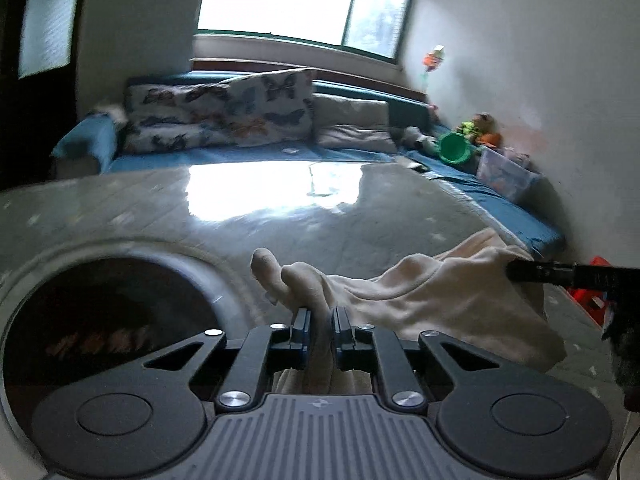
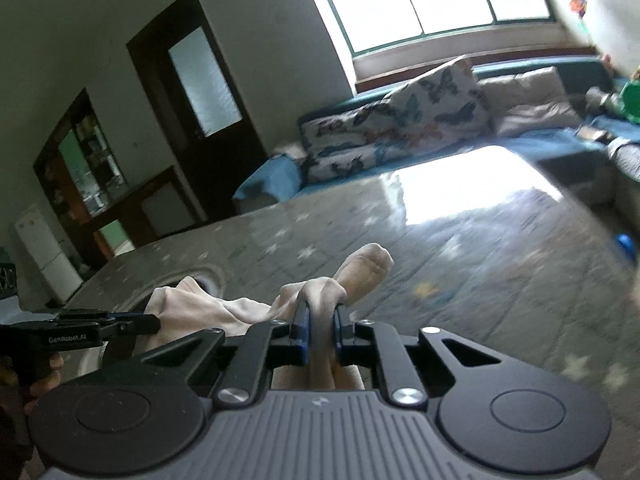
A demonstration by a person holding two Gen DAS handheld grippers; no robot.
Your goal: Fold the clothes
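Note:
A cream soft garment (image 1: 432, 292) hangs stretched between my two grippers above the grey star-patterned table (image 1: 160, 208). My left gripper (image 1: 320, 320) is shut on one bunched edge of it, with cloth poking out past the jaws. My right gripper (image 2: 322, 318) is shut on the other bunched edge of the garment (image 2: 208, 308). The right gripper shows at the right edge of the left wrist view (image 1: 516, 271). The left gripper shows at the left edge of the right wrist view (image 2: 152, 325). The lower part of the garment is hidden below the grippers.
The table (image 2: 460, 248) has a round dark hole (image 1: 104, 320) at its left. Behind it is a blue sofa (image 1: 248, 156) with butterfly cushions (image 1: 224, 112), a green bowl (image 1: 454, 148), toys and a plastic box (image 1: 506, 174). A dark door (image 2: 196, 92) stands left.

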